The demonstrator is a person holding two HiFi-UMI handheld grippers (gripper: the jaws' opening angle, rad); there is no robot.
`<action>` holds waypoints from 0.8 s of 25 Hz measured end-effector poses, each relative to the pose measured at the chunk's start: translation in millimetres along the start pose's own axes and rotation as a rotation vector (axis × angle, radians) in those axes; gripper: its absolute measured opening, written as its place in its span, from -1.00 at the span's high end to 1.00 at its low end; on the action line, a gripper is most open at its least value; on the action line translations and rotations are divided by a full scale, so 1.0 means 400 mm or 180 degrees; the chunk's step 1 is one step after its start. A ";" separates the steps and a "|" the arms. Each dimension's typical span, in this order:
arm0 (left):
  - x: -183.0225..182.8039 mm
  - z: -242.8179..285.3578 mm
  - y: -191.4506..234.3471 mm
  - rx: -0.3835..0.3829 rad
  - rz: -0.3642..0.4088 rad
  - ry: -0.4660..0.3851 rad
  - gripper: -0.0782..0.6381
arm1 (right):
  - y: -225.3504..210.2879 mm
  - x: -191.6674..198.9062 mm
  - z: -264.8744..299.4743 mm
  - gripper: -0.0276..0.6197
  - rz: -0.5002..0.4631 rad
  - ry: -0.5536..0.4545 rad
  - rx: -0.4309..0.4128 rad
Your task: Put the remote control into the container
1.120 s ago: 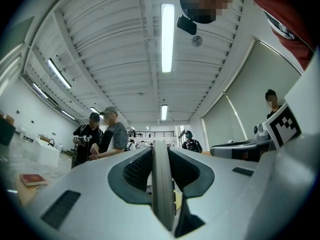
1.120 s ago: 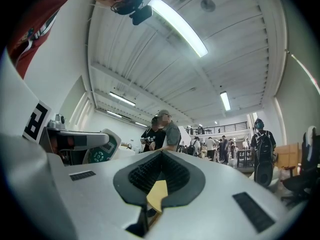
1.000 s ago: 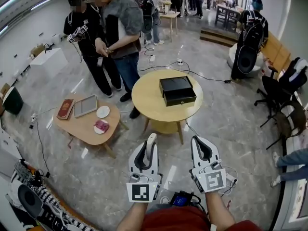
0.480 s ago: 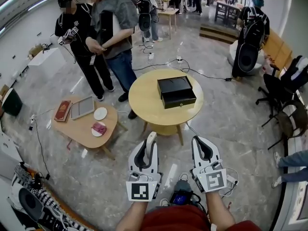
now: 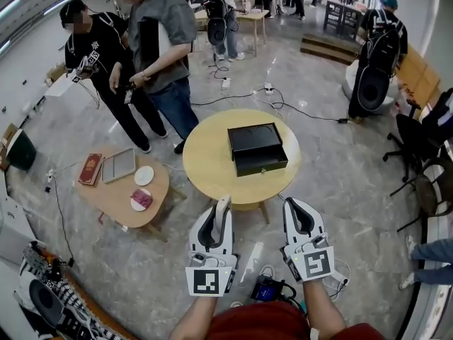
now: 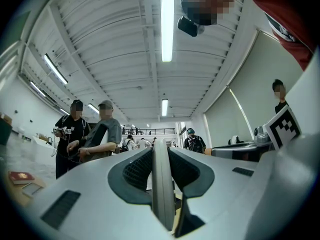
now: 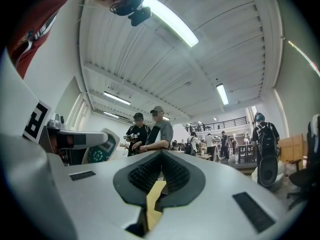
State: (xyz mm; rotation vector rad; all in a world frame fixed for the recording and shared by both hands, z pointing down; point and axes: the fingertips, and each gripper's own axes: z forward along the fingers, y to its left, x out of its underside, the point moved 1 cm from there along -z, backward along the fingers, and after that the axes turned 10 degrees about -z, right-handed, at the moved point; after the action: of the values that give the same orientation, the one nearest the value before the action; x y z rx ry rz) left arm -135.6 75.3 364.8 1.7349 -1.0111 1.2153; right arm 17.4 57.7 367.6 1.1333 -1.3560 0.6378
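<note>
A slim silver-white remote control (image 5: pixel 223 212) stands on edge between the jaws of my left gripper (image 5: pixel 221 207), which is shut on it low in the head view. In the left gripper view the remote (image 6: pixel 161 184) fills the gap between the dark pads. From the right gripper view, its green button face (image 7: pixel 102 149) shows at the left. My right gripper (image 5: pixel 295 207) is shut, its pads (image 7: pixel 150 174) meeting with nothing held. The container, a black box (image 5: pixel 256 147), sits on a round wooden table (image 5: pixel 209 165) ahead of both grippers.
Two people (image 5: pixel 152 41) stand beyond the round table's left side. A low wooden table (image 5: pixel 113 193) with a book, tablet and plates lies to the left. Cables (image 5: pixel 283 108) run over the floor behind the table. Office chairs (image 5: pixel 425 133) stand at the right.
The round table and black box have come slightly nearer and lower in the head view. The two people have shifted left. Both grippers keep the same pose, the remote still gripped.
</note>
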 end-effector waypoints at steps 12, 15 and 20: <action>0.073 0.264 -0.065 -0.0084 0.0034 0.0059 0.49 | -0.236 0.104 0.125 0.84 0.0046 -0.0009 -0.0106; 0.082 0.309 -0.075 -0.0120 0.0003 0.0057 0.49 | -0.278 0.119 0.147 0.84 0.0069 -0.0004 -0.0118; 0.101 0.363 -0.078 -0.0147 0.0075 0.0077 0.49 | -0.325 0.128 0.191 0.84 0.0131 -0.0077 -0.0137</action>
State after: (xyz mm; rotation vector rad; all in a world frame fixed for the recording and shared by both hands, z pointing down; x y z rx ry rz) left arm -47.9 -51.2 363.4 1.6732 -1.0400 1.2157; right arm 109.8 -72.0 371.8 1.0841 -1.4104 0.6235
